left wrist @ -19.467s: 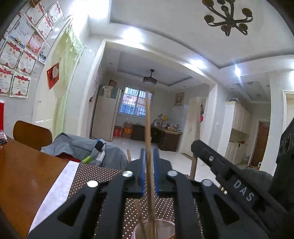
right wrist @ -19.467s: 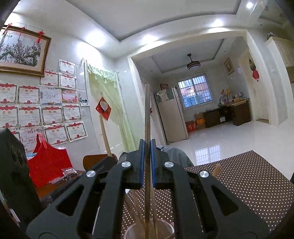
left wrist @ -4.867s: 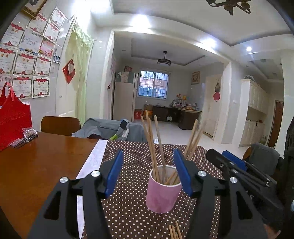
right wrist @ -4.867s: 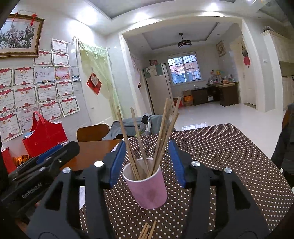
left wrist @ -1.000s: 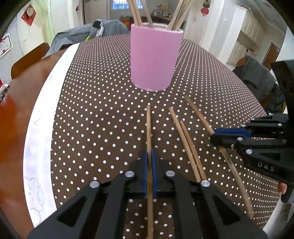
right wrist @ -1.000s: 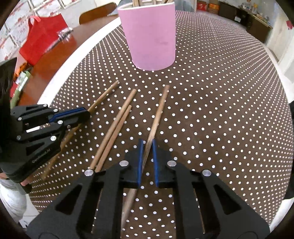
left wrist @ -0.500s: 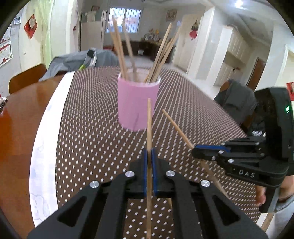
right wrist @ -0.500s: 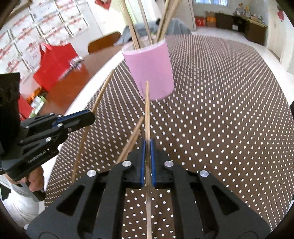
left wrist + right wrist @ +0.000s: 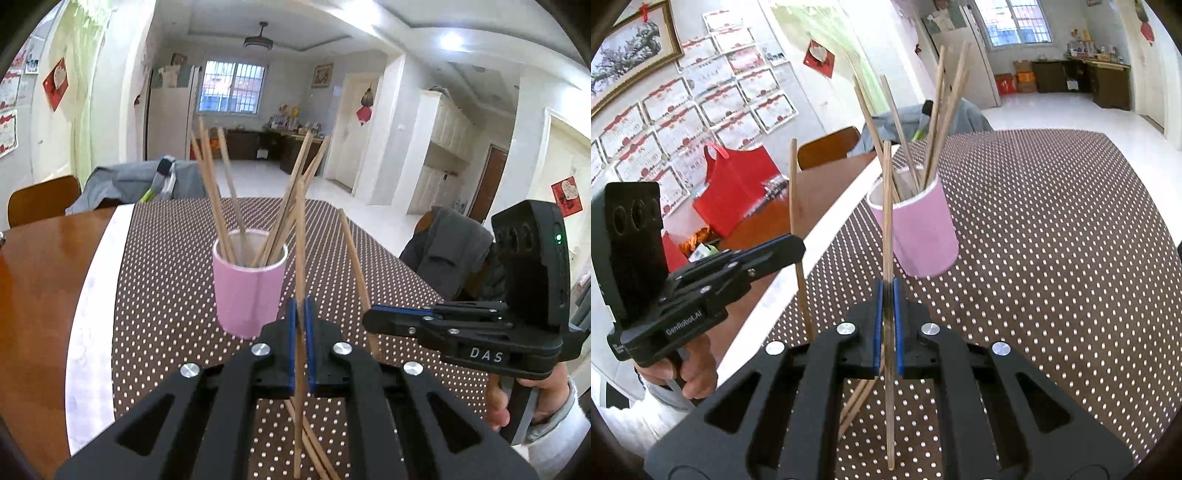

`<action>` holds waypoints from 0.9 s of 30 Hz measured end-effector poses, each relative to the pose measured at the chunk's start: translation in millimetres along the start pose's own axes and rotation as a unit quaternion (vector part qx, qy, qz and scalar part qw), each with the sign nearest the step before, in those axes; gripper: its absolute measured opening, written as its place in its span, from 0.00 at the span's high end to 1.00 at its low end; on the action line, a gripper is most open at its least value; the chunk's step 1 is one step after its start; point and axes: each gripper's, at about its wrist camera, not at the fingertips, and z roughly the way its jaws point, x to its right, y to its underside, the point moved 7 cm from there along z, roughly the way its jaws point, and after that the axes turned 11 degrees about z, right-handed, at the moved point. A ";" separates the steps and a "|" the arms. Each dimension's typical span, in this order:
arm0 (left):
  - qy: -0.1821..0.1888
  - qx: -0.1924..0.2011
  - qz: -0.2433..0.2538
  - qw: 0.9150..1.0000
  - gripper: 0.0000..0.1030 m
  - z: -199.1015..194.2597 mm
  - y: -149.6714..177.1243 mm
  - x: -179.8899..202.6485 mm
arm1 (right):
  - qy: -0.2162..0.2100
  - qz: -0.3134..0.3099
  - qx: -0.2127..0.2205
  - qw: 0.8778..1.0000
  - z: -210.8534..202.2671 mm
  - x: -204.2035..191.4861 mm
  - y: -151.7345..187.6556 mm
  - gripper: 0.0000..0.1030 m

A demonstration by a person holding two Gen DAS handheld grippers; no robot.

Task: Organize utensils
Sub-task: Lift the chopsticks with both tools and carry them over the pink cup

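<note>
Only right view shows red bag [image 9: 737, 184]; both grippers pinch chopsticks.

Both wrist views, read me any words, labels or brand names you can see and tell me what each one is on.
"DAS": on the side of the right hand-held gripper body, seen in the left wrist view.
"GenRobot.AI": on the side of the left hand-held gripper body, seen in the right wrist view.
Wall certificates: print too small to read.
Red door and wall decorations: characters too blurred to read.
</note>
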 end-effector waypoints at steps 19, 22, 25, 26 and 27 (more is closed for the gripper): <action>-0.003 0.058 0.008 0.998 0.95 -9.0 -37.0 -9.5 | -0.033 -0.022 0.044 0.998 6.6 -47.0 -29.8 0.95; -0.002 0.070 0.007 0.997 0.95 -11.4 -42.1 -12.0 | -0.036 -0.025 0.048 0.998 5.8 -52.0 -33.1 0.95; -0.004 0.083 0.008 0.996 0.95 -14.6 -48.7 -13.5 | -0.039 -0.027 0.054 0.997 4.0 -56.3 -37.1 0.95; -0.006 0.090 0.009 0.996 0.95 -16.1 -52.3 -13.9 | -0.041 -0.029 0.059 0.997 3.2 -59.3 -40.2 0.95; -0.007 0.094 0.009 0.995 0.95 -17.2 -55.6 -14.6 | -0.042 -0.030 0.062 0.997 2.2 -61.4 -43.0 0.95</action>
